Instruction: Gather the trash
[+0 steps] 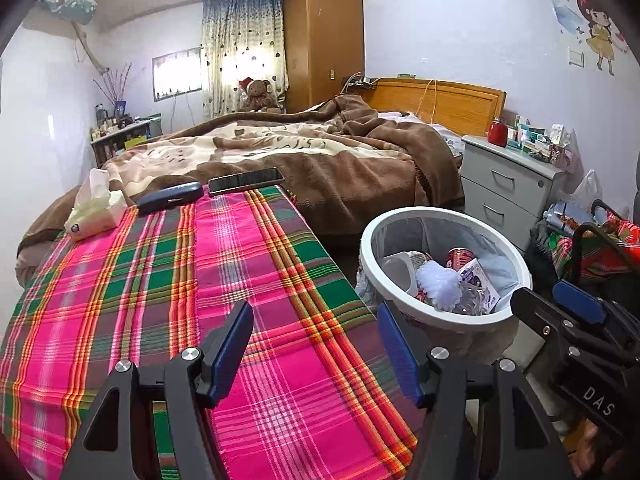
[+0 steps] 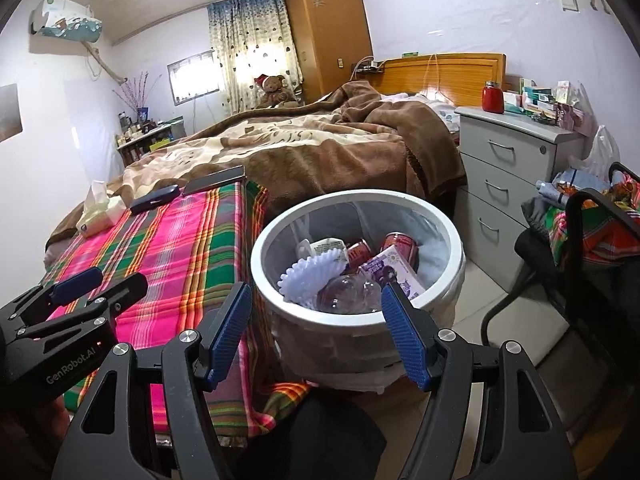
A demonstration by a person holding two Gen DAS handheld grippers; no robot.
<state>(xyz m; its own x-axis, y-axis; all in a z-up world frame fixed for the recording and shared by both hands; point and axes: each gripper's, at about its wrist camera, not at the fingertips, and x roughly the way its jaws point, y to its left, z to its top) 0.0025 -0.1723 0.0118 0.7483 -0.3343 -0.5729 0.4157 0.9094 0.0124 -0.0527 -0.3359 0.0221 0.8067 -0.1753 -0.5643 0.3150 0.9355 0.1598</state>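
The trash bin [image 2: 360,320], already holding cans, a carton and a clear bottle, stands just beside the plaid cloth [image 1: 160,280]. Our left gripper [image 1: 316,344] and right gripper [image 2: 316,328] hang released, empty. We judge collecting nearly finished; next calls for spotting leftover litter.

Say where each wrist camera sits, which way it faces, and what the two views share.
Left wrist: on the left gripper, open above the plaid cloth, facing the bed; the right gripper shows at right.
Right wrist: on the right gripper, open over the trash bin; the left gripper shows at left.
Shared: trash bin, plaid cloth, bed.
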